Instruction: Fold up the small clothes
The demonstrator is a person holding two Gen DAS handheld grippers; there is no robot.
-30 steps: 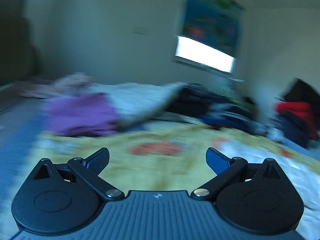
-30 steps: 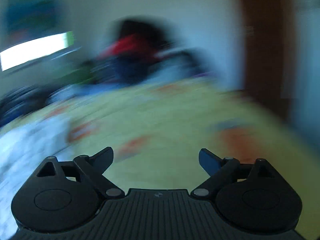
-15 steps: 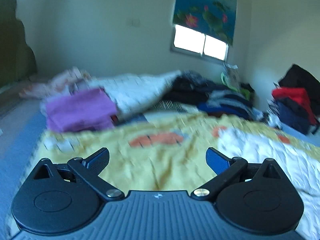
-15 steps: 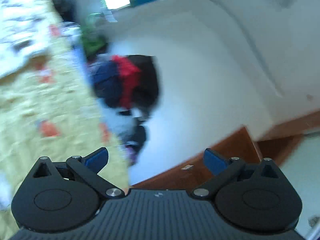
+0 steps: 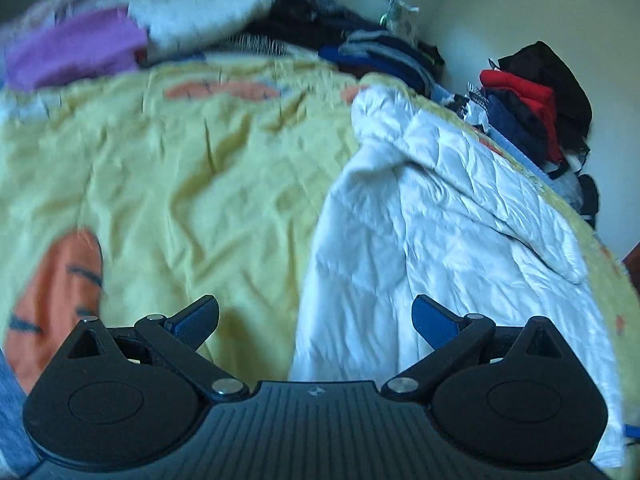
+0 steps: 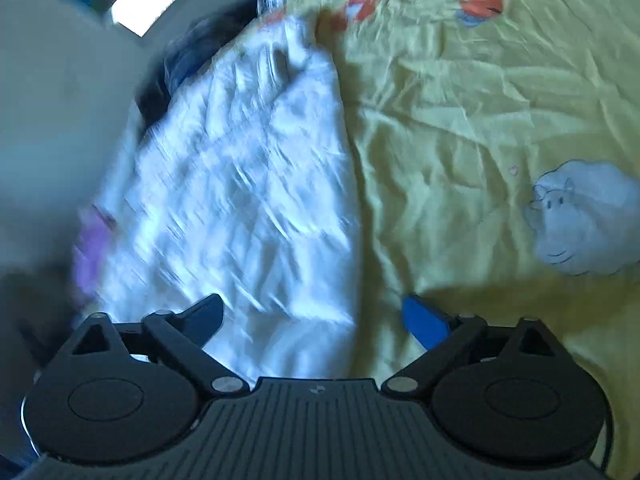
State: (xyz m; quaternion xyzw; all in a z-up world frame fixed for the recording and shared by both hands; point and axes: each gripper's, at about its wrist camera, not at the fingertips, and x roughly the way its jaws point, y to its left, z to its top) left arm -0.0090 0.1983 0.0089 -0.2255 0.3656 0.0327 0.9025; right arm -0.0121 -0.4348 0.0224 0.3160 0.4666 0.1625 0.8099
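- Both fingers of the left gripper (image 5: pixel 315 320) are seen spread wide, with nothing clamped between them; the near edge of one white garment (image 5: pixel 432 216) is framed in the gap.
- Both fingers of the right gripper (image 6: pixel 312 316) are likewise held apart, their jaws having just been closing slightly from fully wide, and nothing is gripped; the same white garment (image 6: pixel 240 200) lies below them, blurred.
- One yellow bedspread (image 5: pixel 180 168) is spread under the garment, which lies crumpled on it.
- One purple cloth (image 5: pixel 76 52) is seen at the far edge, beside a dark heap of clothes (image 5: pixel 360 48).
- One red and black pile (image 5: pixel 536 96) is stacked against the wall.
- One pale grey animal print (image 6: pixel 580 216) is shown on the spread.
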